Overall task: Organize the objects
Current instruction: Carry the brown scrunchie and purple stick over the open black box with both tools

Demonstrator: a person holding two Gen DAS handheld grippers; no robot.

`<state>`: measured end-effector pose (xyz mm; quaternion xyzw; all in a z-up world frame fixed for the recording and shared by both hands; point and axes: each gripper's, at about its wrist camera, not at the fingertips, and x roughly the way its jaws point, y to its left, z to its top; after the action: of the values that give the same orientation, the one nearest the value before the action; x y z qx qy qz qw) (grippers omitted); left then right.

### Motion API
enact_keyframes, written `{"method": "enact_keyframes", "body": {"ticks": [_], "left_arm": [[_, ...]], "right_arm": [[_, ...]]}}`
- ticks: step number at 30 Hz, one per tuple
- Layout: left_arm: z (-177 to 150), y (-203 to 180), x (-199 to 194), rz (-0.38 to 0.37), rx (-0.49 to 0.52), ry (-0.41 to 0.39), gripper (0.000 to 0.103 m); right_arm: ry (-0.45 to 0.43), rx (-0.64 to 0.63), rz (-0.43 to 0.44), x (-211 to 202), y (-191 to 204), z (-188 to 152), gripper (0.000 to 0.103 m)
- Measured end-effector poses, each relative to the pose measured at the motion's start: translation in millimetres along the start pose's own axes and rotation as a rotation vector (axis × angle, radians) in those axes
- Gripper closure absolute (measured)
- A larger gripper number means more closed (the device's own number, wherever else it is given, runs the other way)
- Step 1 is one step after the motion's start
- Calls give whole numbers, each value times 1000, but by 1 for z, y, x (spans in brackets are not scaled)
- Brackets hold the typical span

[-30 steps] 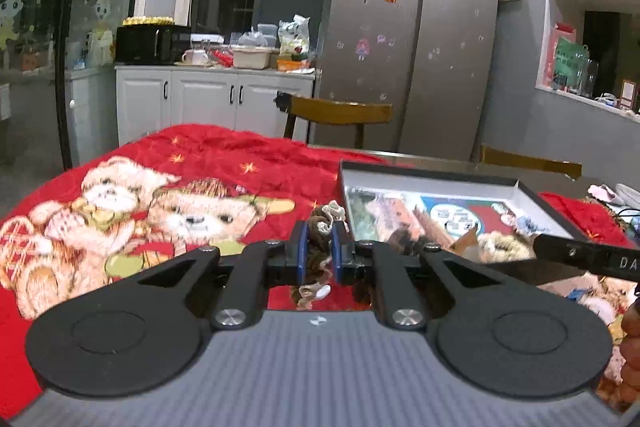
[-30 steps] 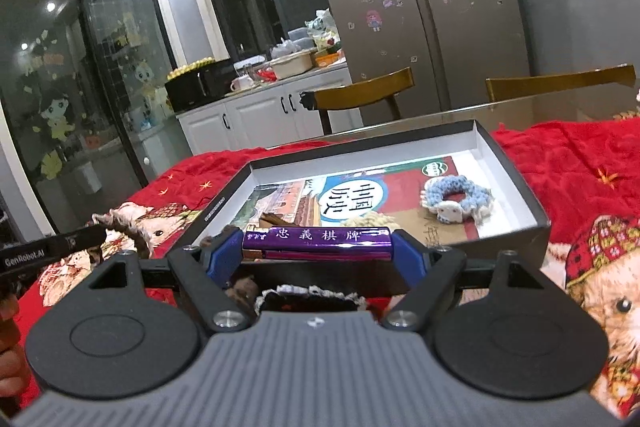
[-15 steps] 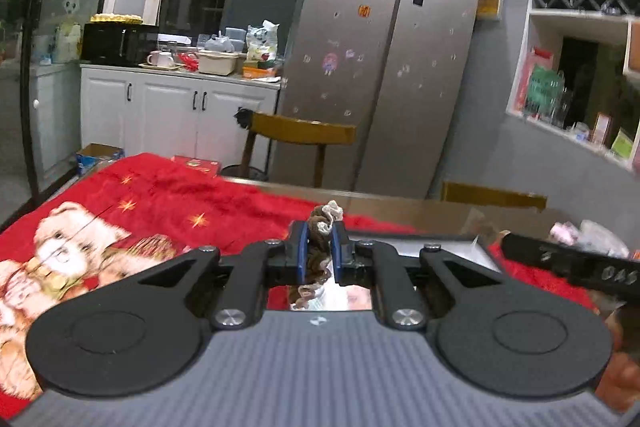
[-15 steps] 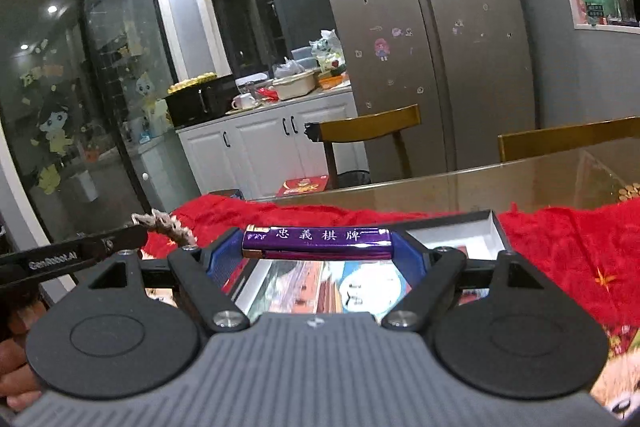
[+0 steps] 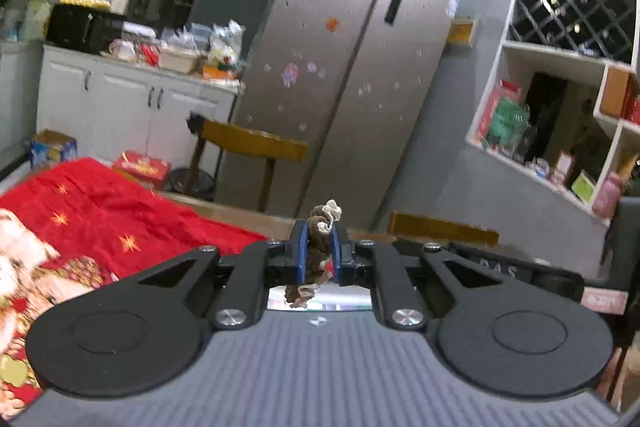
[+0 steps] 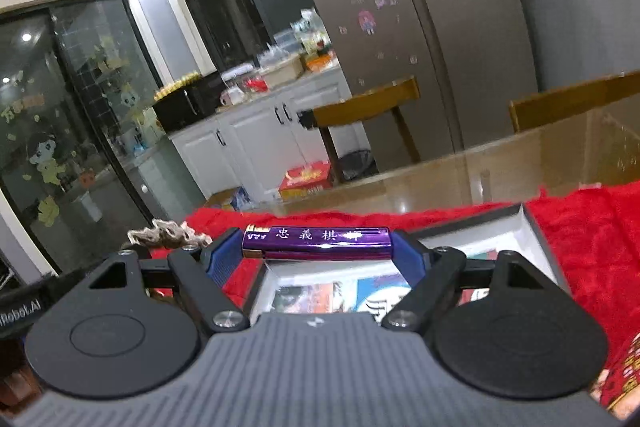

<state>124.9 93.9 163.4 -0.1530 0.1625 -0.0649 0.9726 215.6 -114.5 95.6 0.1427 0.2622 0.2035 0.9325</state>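
Observation:
My left gripper [image 5: 319,247] is shut on a brown and cream scrunchie [image 5: 316,259] that sticks out above and below the blue pads. It hangs above the near edge of the open box, of which only a sliver [image 5: 320,301] shows under the jaws. My right gripper [image 6: 318,247] is shut on a purple lighter [image 6: 318,242] with gold characters, held crosswise between the pads. Below it lies the open white-walled box [image 6: 528,227] with a printed sheet [image 6: 344,291] on its floor. The scrunchie [image 6: 168,233] also shows at the left in the right wrist view.
A red bear-print blanket [image 5: 100,219] covers the glass table [image 6: 460,183]. Wooden chairs [image 5: 256,145] [image 6: 572,103] stand along the far side. Beyond are a steel fridge [image 5: 352,75], white cabinets [image 5: 120,103] and a shelf unit [image 5: 560,87]. Boxes [image 6: 306,177] sit on the floor.
Both grippers rose with their loads still held; the views tipped up, so the box and blanket sank low in frame and more of the kitchen shows.

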Motion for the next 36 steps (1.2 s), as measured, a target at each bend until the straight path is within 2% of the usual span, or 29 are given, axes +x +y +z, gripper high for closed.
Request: {"method": "enact_keyframes", "body": {"ticks": [6, 12, 22, 36], "left_arm": [[-35, 16, 44, 22, 12, 99, 88], [-62, 36, 72, 26, -27, 195, 88], [-74, 35, 77, 49, 14, 210, 88], [-78, 42, 84, 90, 18, 233, 88]], "right_arm": [[89, 14, -65, 34, -22, -20, 23], [177, 27, -71, 56, -34, -37, 23], [251, 2, -43, 71, -30, -52, 23], [273, -62, -19, 74, -19, -58, 23]]}}
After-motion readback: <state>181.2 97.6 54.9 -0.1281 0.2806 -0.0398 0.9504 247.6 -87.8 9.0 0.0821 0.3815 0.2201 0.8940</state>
